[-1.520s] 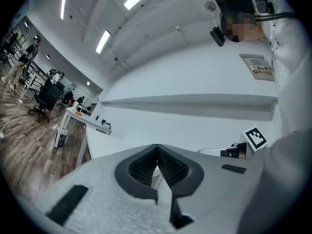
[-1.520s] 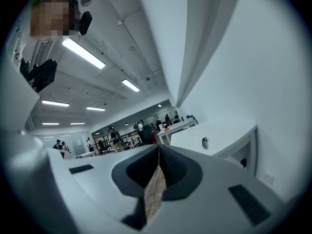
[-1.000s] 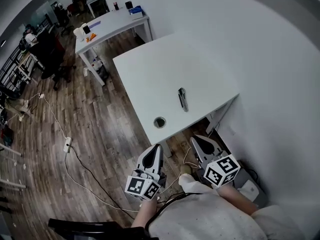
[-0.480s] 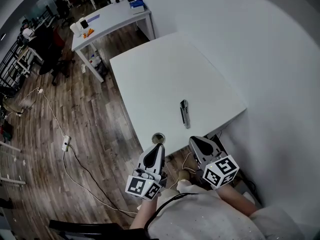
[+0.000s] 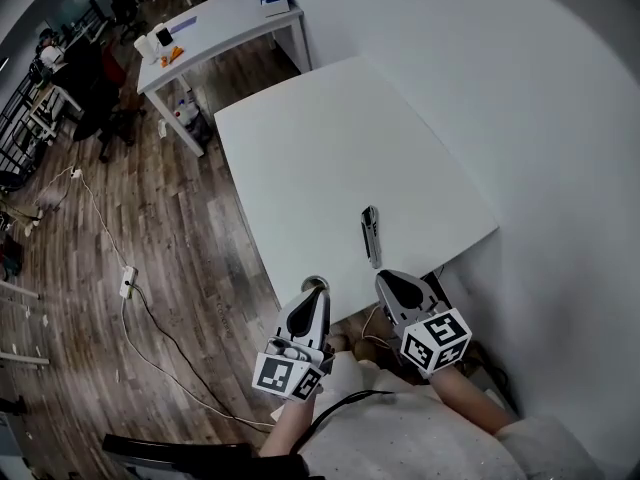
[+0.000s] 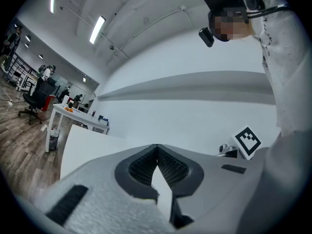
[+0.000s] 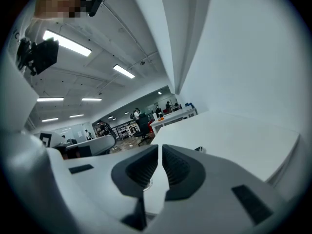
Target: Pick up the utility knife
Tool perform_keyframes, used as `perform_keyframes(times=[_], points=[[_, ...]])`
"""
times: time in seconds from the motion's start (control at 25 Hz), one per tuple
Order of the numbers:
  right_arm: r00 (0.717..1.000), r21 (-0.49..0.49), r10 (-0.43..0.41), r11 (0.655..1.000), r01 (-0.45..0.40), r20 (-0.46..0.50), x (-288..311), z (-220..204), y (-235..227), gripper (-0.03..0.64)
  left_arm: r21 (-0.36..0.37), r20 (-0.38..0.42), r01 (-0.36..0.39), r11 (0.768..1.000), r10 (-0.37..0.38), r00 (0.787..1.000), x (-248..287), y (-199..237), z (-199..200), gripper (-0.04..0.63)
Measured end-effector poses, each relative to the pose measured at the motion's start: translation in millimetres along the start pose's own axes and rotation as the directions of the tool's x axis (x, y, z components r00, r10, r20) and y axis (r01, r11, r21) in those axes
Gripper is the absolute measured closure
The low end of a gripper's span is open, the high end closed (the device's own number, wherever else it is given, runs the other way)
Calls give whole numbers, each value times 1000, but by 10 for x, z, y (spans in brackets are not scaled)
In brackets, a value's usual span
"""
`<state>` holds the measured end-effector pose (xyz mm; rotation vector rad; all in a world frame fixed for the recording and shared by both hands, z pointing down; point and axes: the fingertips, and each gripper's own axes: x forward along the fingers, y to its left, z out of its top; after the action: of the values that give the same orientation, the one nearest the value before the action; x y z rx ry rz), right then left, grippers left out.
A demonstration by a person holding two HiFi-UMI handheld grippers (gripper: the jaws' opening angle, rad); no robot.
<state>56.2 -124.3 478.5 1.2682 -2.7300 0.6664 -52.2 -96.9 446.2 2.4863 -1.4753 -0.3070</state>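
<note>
Knife flat on white table, near front edge, untouched; both grippers have come forward, table edge now right at their tips; right gripper just short of knife's near end, jaws pinched together, empty; left gripper likewise closed, nothing held; right jaws must open before grab.

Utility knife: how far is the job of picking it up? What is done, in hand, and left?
Done: nothing yet; the utility knife lies flat on the white table, untouched. In hand: nothing; the right gripper and left gripper are at the table's near edge, jaws together and empty, the right one closer to the knife. Left: open the jaws, close them on the knife, lift it.
</note>
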Motion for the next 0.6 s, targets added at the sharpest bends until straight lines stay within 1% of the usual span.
perform_keyframes(times=[0.2, 0.24, 0.32, 0.44, 0.6], points=[[994, -12, -85, 996, 84, -74, 254, -109, -317, 605, -14, -2, 40, 999, -40, 999, 212, 106, -63, 589], [990, -16, -100, 995, 98, -95, 313, -134, -374, 596, -17, -3, 48, 999, -48, 999, 264, 135, -73, 589], [983, -16, -113, 994, 111, -142, 429, -198, -447, 520, -25, -10, 61, 998, -61, 998, 357, 194, -86, 589], [972, -27, -129, 992, 126, -195, 600, -271, -551, 487, -29, -25, 85, 996, -86, 996, 504, 262, -112, 589], [957, -50, -159, 987, 151, -242, 821, -342, -687, 448, -23, -43, 106, 994, -107, 993, 681, 353, -157, 589]])
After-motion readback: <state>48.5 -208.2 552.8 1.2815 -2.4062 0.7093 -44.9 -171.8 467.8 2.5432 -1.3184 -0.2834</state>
